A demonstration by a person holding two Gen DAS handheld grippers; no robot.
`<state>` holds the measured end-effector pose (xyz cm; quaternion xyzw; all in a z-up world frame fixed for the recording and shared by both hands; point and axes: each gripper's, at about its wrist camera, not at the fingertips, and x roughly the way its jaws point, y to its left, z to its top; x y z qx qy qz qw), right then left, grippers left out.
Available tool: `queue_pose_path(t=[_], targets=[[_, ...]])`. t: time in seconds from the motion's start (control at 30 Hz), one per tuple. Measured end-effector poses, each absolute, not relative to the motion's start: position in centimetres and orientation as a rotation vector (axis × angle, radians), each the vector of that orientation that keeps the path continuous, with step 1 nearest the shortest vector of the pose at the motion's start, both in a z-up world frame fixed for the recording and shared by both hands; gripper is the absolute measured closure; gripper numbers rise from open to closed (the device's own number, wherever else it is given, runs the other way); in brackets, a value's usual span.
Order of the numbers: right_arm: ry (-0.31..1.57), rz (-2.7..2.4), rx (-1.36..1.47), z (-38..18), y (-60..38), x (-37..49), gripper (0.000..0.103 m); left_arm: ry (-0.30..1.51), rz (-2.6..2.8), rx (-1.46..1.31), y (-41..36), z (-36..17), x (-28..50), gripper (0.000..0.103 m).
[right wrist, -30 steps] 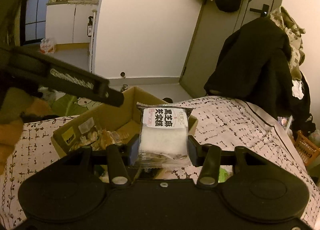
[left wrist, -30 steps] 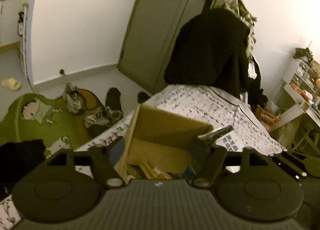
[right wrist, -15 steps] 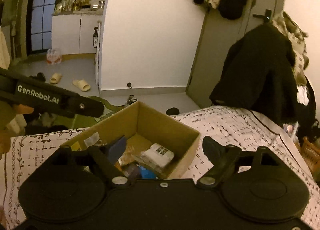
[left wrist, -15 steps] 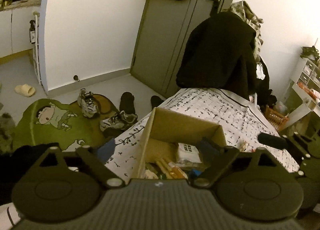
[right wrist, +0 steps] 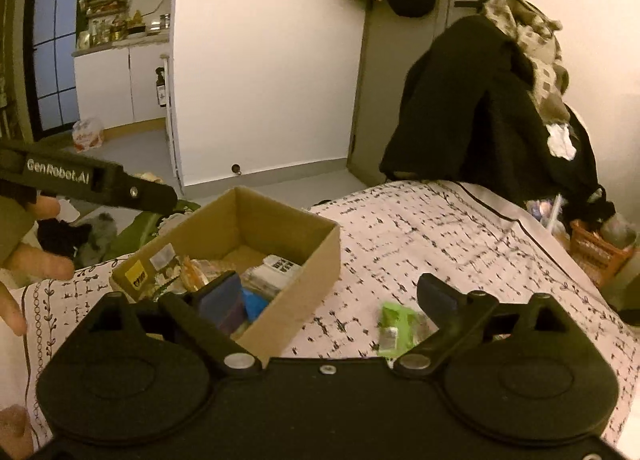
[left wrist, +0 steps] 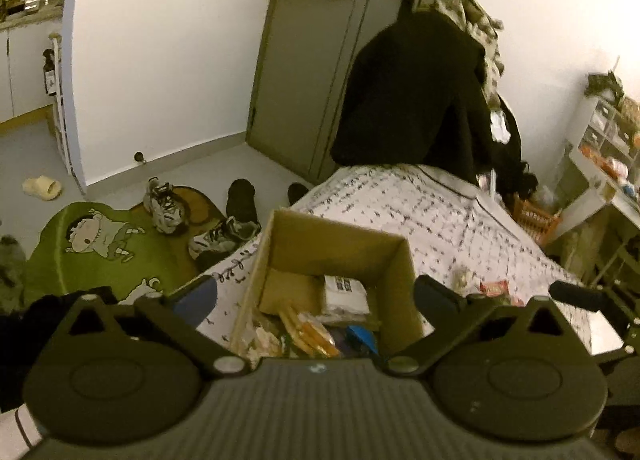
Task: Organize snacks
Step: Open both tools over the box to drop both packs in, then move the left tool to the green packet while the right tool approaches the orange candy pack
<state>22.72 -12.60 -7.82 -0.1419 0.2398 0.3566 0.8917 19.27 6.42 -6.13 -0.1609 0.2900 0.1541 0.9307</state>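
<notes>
Briefly: both grippers were seen spread wide with nothing held. The left gripper jaws had just been opening to their widest, blue pads flanking only air above the cardboard box; no thing was between them. The right gripper jaws had likewise just been opening, and no thing was pressed between its pads. The box, plain brown corrugated card, rectangular and open-topped, was set on a pale quilted bedspread printed with small dark marks. Snacks were piled loosely inside it: a white flat-wrapped cake packet was lying against the far inner wall, thin orange-yellow stick packs beside it, and a glossy blue wrapper nearer the camera. A crinkled green packet was left outside the box on the bedspread, just by the right gripper's right finger. A small red packet was also seen on the bedspread, right of the box. In the right wrist view the left tool's black lettered bar was visible beyond the box, with a person's fingers under it.
</notes>
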Motion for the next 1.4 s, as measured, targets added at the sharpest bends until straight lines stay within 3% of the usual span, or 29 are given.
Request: queue_pose_path(t=[0.7, 1.13, 1.4], targets=[[0.577, 0.695, -0.236, -8.1, -18.1, 23.2, 0.008, 0.736, 0.195, -0.256, -0.9, -7.1, 21.0, 0.0], [0.597, 0.573, -0.199, -9.1, -22.6, 25.6, 0.008, 0.712, 0.148, -0.175, -3.9, -7.3, 24.4, 0.004], [0.642, 0.53, -0.145, -10.2, -24.8, 28.0, 0.019, 0.701, 0.088, -0.203, -5.2, -7.7, 27.4, 0.01]])
